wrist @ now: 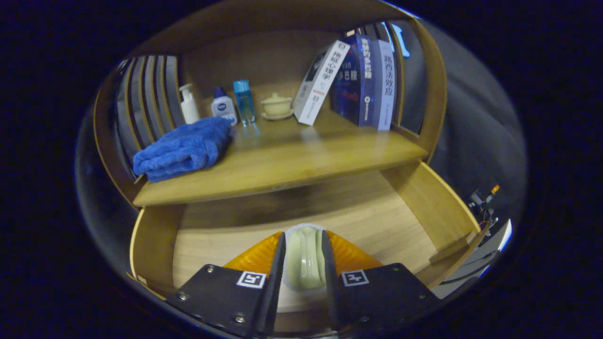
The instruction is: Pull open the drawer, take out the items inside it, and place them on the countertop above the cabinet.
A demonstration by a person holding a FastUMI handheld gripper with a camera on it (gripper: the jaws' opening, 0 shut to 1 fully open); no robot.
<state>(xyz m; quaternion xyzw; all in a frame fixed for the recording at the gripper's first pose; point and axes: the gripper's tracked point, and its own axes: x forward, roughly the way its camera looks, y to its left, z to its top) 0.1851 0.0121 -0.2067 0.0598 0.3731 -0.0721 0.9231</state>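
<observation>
Pinched between the gripper fingers sits a pale ceramic piece, perhaps a cup, both fingers pressing it, above the open drawer.

The drawer is standing pulled open below the wooden surface, its pale wood floor lying bare and its side walls flaring out on either hand. A pale green, glossy ceramic piece, rounded and ribbed, is sitting upright above the drawer floor, near the drawer's front; what kind of vessel it is cannot be told. The gripper is clasping it, both fingers pressing against its sides. On the surface above, a folded blue towel is lying at the left end, touching the slatted side.
</observation>
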